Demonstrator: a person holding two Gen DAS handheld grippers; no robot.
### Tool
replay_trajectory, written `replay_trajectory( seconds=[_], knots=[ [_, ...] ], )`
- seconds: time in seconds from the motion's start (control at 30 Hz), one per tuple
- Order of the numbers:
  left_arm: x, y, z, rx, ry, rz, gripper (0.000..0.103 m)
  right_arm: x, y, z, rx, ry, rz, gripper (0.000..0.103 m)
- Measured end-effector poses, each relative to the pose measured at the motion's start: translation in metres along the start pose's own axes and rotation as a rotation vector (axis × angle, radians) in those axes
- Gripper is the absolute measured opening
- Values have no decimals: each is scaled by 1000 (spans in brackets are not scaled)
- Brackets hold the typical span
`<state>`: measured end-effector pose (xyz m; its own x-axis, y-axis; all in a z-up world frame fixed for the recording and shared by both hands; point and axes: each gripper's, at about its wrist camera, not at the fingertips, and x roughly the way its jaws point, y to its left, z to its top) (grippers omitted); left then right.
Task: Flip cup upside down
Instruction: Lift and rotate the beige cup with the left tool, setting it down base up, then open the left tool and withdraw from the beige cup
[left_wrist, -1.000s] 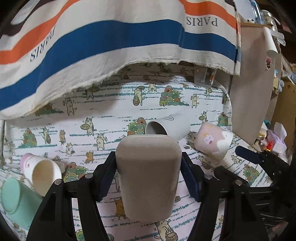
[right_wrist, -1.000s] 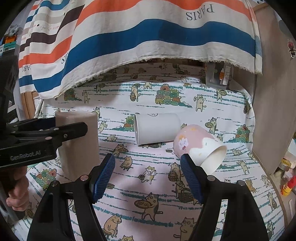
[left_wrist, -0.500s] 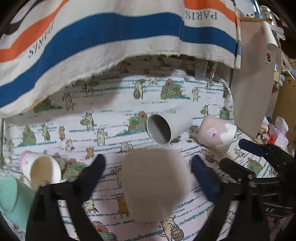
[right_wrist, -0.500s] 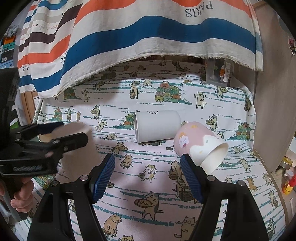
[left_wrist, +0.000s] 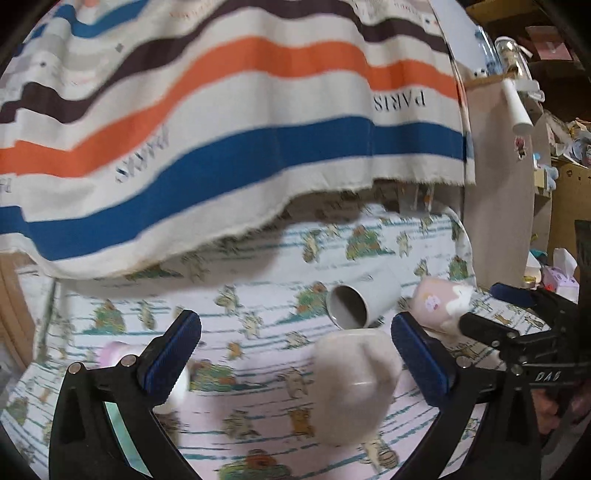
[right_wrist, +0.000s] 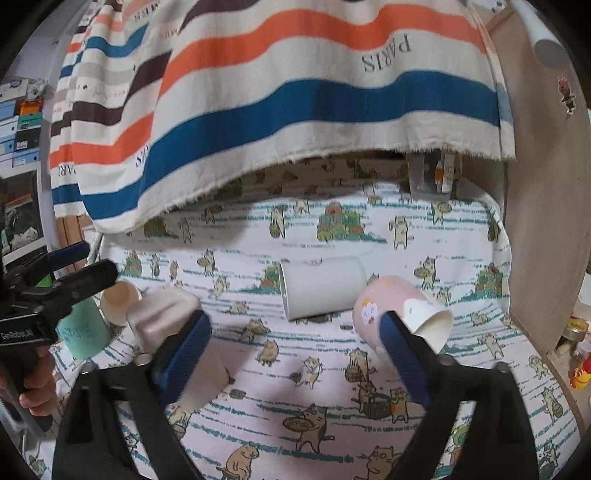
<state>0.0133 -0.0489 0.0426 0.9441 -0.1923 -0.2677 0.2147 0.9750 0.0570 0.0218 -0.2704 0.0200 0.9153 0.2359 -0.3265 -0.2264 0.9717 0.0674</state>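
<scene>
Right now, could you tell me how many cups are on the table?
5: a beige cup upside down at left, a mint cup and a cream-lined cup behind it, a white cup lying centre, a pink cup tipped right. Others may be hidden.

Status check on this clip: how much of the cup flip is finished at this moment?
Done, apparently: the beige cup stands base-up on the cloth, though it is blurred. In hand: nothing. The left gripper is open around the cup without gripping it, and the right gripper is open and empty. Left: backing the left gripper off. The white cup and pink cup lie on their sides, if they count.
</scene>
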Motion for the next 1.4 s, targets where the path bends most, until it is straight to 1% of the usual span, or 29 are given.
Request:
replay_trajectory(
  seconds=[0.03, 0.1, 0.17, 0.23, 0.3, 0.37, 0.47, 0.6, 0.7, 0.83, 0.97, 1.03, 1.1, 1.4],
  knots=[
    [-5, 4, -1, -3, -13, 8, 103, -3, 0, 1, 0, -19, 0, 103],
    [-11, 10, -3, -4, -22, 15, 103, -10, -1, 2, 3, -68, -5, 103],
    [-15, 13, -5, 5, -19, 28, 103, -14, 0, 4, -1, -94, -13, 103],
    [-17, 16, -8, 16, -25, 42, 103, -17, 3, 7, -12, -93, -26, 103],
    [-21, 17, -13, 21, -41, 50, 103, -21, 8, 12, -24, -89, -21, 103],
    [-23, 19, -17, 7, -54, 48, 103, -28, 13, 16, -28, -97, -19, 103],
    [-23, 22, -23, -20, -52, 42, 103, -36, 23, 19, -45, -117, -24, 103],
    [-23, 27, -29, -62, -52, 51, 103, -42, 35, 12, -62, -143, -37, 103],
    [-18, 32, -36, -110, -33, 66, 103, -36, 42, 4, -63, -121, -32, 103],
    [-8, 35, -43, -123, -3, 115, 103, -24, 44, -5, -50, -87, -29, 103],
    [-4, 38, -46, -139, 18, 117, 103, -15, 41, -14, -34, -67, -37, 103],
    [-4, 38, -47, -138, 19, 123, 103, -12, 39, -16, -32, -50, -37, 103],
    [-4, 37, -47, -134, 19, 122, 103, -12, 38, -16, -23, -53, -31, 103],
    [-1, 33, -46, -111, 31, 123, 103, -9, 48, -17, -72, -38, -41, 103]
  ],
)
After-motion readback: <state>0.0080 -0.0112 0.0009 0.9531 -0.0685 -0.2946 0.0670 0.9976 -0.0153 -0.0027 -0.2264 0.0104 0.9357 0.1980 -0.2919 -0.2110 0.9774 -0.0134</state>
